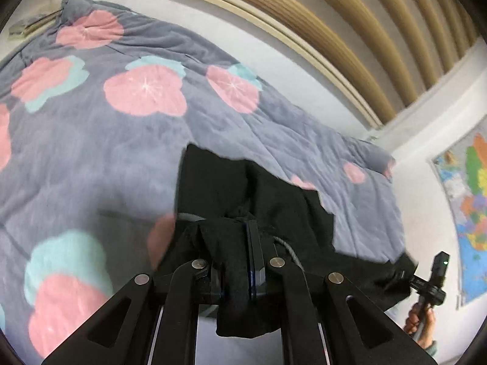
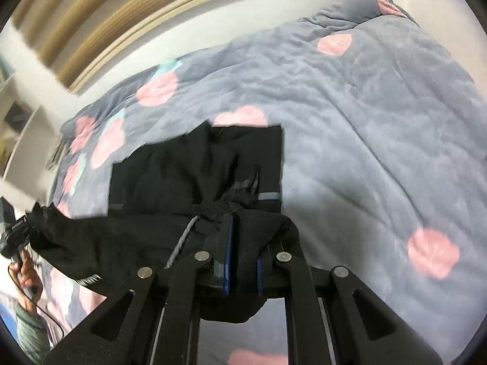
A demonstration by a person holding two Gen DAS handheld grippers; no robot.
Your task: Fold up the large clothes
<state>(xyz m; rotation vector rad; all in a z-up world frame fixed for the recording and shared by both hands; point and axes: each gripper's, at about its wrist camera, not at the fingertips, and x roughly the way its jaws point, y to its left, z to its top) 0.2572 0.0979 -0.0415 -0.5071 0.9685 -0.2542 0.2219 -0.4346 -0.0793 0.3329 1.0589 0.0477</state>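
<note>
Garment (image 1: 283, 200): black, I hold it over quilt (image 1: 91, 140).
Left gripper (image 1: 240, 261): jaws clamped on garment.
Right gripper (image 2: 243, 261): same.

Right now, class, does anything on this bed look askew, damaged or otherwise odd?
Nothing looks damaged or spilled. The black garment hangs bunched and uneven between the left gripper and right gripper, each clamped on its fabric, above the flowered quilt; that is expected mid-fold.
</note>
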